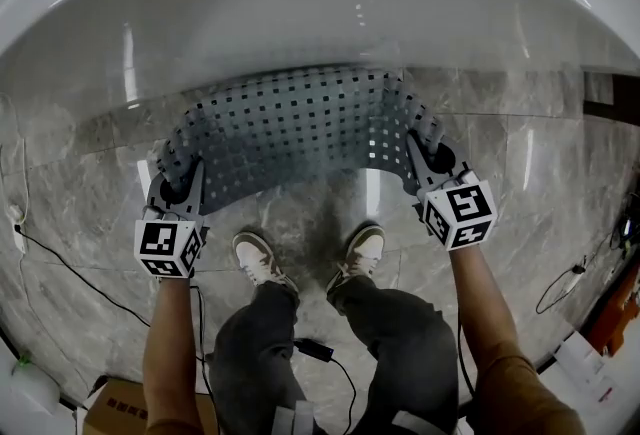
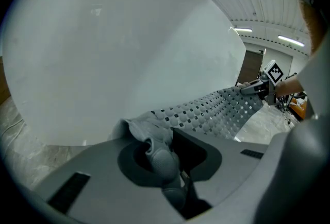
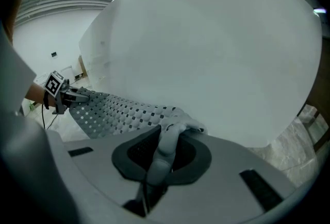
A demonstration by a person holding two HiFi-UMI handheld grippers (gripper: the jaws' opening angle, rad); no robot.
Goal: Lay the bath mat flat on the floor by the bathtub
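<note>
My left gripper [image 1: 176, 181] is out on the left and my right gripper [image 1: 430, 155] on the right, well apart, both reaching away from me. Each has its jaws pinched tight on an end corner of the bath mat [image 1: 300, 128]. Both forearms are bare and stretched nearly straight.

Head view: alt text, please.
A grey perforated bath mat is held stretched between the left claw and right claw, each shut on one end, over a marble floor beside a white bathtub. The person's shoes show below.
</note>
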